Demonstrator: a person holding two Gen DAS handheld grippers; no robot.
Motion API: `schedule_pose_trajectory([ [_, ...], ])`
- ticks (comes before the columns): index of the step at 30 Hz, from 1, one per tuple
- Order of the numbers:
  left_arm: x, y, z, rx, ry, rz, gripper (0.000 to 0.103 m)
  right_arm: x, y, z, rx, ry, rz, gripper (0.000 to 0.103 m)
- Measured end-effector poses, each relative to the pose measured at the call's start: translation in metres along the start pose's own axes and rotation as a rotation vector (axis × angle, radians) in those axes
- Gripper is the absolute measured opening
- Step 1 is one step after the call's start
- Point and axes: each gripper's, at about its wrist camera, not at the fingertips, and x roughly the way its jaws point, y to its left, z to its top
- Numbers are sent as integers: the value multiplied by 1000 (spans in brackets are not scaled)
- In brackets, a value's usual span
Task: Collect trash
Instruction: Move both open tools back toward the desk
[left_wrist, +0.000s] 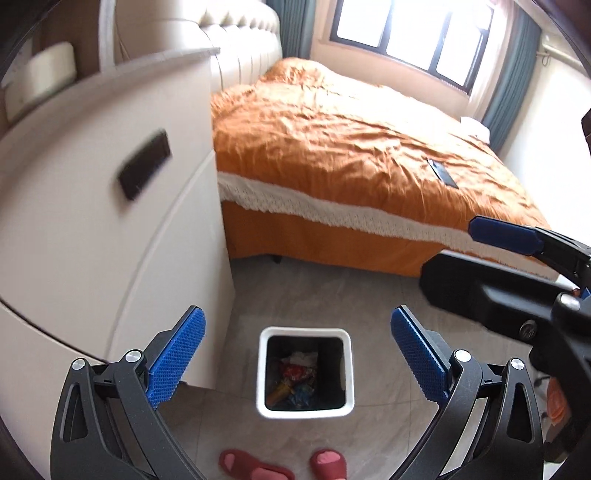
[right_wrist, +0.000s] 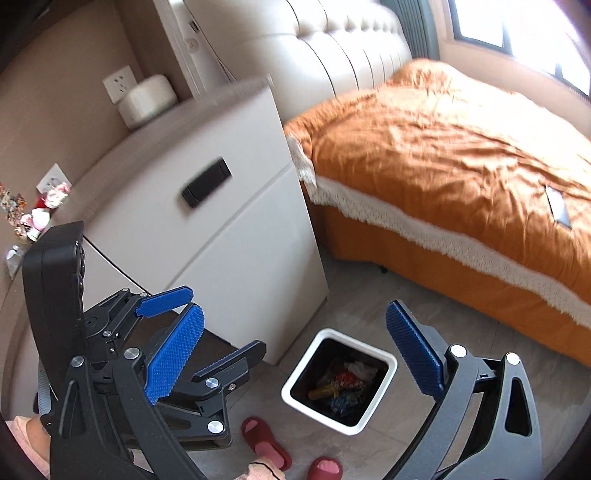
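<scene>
Both tongs, left (left_wrist: 297, 356) and right (right_wrist: 295, 350), spread wide and empty above trash-filled bin (left_wrist: 264, 369).

Daylit window (left_wrist: 413, 33), orange bed (left_wrist: 351, 147), white nightstand (right_wrist: 207, 206), grey tiled floor (left_wrist: 314, 291).

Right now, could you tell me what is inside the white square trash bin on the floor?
The trash bin holds crumpled white paper, a red wrapper, something yellow and blue wrappers. Its dark walls and that pile hide whatever lies underneath.
</scene>
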Motion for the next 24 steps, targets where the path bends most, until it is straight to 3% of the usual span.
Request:
schedule_pose_trajectory([
  [15,-137,17,46,-138,-154,156,98,-83,46,71,-94,-157,111,98],
  [24,-217,57,61,-204,-271,337,98,-95,110,112,-199,-197,257,98],
])
